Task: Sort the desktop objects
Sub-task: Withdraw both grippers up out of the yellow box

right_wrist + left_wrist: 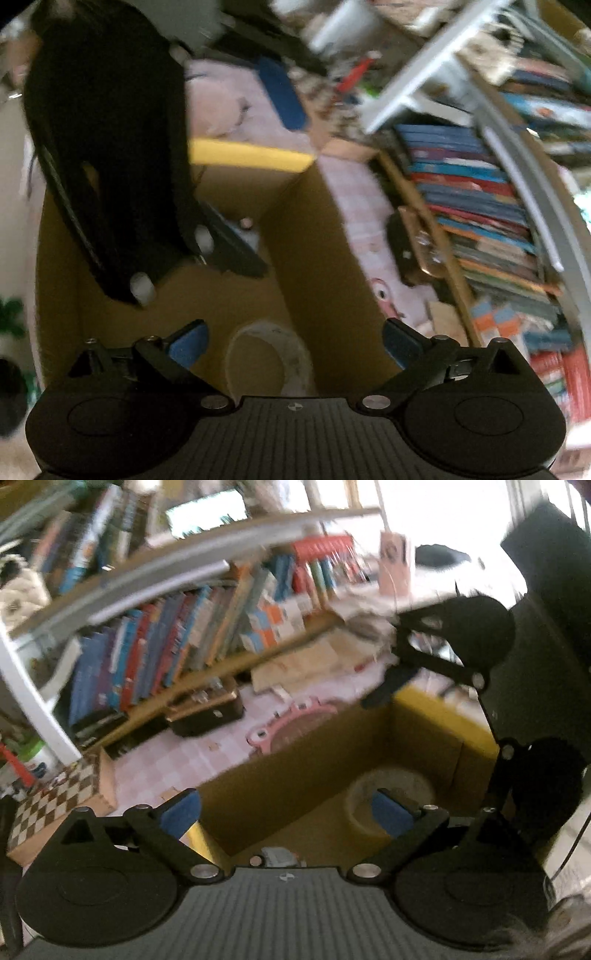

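Entry: sorting of desktop objects, both grippers over the open box.

1. Left gripper [286, 814]. Fingers [181, 810] spread wide apart, nothing between the pads, touching nothing. It hangs above the cardboard box [280, 775], angled down into it.

2. Right gripper [295, 345]. Fingers [188, 345] likewise wide apart and empty, no contact with the box wall. It sits over the same box from the opposite side; in its view the left gripper shows as a dark blurred mass at upper left.

3. Tape roll [391, 797], pale, lying flat on the box floor just below both grippers (also seen from the right wrist at [269, 354]). Judged as already sorted: it rests inside, free of either grip.

4. Cardboard box, yellow-edged rim, otherwise mostly bare inside (a small pale item near the camera's lower edge is too blurred to name).

5. Table [177, 760], pink checked cover, beyond the box. Still lying out there: a pink round-framed object [291, 727], a dark case [207, 709] and a checkered board [55, 801] at the table's left end. Judged as work remaining.

6. Bookshelf [155, 650] at the back, rows of books, apparently not part of the sorting.
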Demonstrator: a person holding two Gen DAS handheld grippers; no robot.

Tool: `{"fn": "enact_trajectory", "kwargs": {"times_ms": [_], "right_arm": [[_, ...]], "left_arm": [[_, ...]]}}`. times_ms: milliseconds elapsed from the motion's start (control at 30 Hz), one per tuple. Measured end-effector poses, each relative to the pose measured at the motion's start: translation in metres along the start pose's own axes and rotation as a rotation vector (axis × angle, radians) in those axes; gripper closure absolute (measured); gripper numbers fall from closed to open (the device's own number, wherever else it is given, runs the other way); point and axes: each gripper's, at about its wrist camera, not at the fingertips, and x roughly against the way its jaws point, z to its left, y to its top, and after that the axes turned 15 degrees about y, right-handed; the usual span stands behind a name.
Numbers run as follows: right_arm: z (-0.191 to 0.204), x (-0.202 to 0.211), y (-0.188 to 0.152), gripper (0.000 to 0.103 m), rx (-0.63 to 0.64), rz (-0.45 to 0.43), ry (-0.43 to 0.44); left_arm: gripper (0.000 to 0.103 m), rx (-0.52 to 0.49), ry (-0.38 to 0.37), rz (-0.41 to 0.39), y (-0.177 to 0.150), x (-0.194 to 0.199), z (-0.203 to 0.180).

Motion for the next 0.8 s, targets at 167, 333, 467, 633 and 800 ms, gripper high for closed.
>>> {"fn": "enact_trajectory", "kwargs": {"times_ms": [167, 333, 467, 633, 800], "right_arm": [[-0.012, 0.014, 0.006, 0.002, -0.16, -0.087, -0.147], [-0.004, 0.057, -0.001, 0.002, -0.401, -0.285, -0.275], [0.018, 0.083, -0.008, 0.002, -0.502, -0.445, -0.384], [0.04, 0.097, -0.017, 0.001, -0.667, -0.514, -0.507], [0.062, 0.104, -0.03, 0.001, -0.869, -0.532, -0.592]], "left_arm": [[0.0, 0.093, 0.028, -0.071, -0.001, 0.038, 0.015], [0.0, 0.151, 0.096, -0.119, -0.013, 0.078, 0.025], [0.0, 0.27, 0.162, -0.127, -0.027, 0.1, 0.034], [0.0, 0.417, 0.22, -0.177, -0.053, 0.126, 0.039], [0.0, 0.436, 0.258, -0.18, -0.079, 0.143, 0.039]]}}
